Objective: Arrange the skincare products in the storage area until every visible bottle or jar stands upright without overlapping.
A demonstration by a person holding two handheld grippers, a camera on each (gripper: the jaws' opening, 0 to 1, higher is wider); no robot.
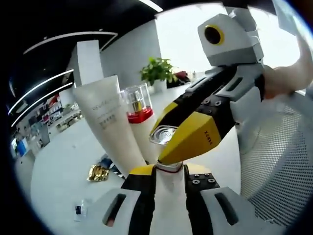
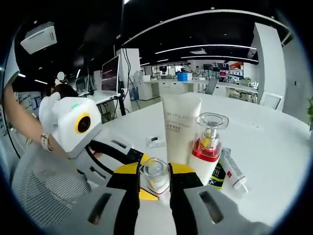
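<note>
Left gripper (image 1: 169, 172): its jaws are closed on a white bottle body (image 1: 171, 193), seen between them from above. Right gripper (image 2: 154, 182): its jaws are closed on a clear cap (image 2: 155, 176) at the top of that same bottle, so both grippers meet at one item; in the left gripper view the right gripper's yellow jaw tip (image 1: 188, 139) slants down from the upper right onto the shiny cap rim (image 1: 163, 135).

Just beyond the jaws stand a white tube (image 2: 180, 128) and a pump bottle (image 2: 207, 147) with a red collar and clear hood, both upright (long axes vertical, though tilted in the left gripper view by lens roll) and touching or nearly so. A small tube (image 2: 233, 172) lies flat to the right, partly hidden behind the pump bottle. A gold foil packet (image 1: 98, 172) and a small sachet (image 1: 79, 210) lie on the white desk (image 2: 274, 147).

Background: open office with monitors, ceiling light strips, a potted plant (image 1: 157, 71), and a mesh chair (image 1: 274, 161). Tube lettering is illegible.
</note>
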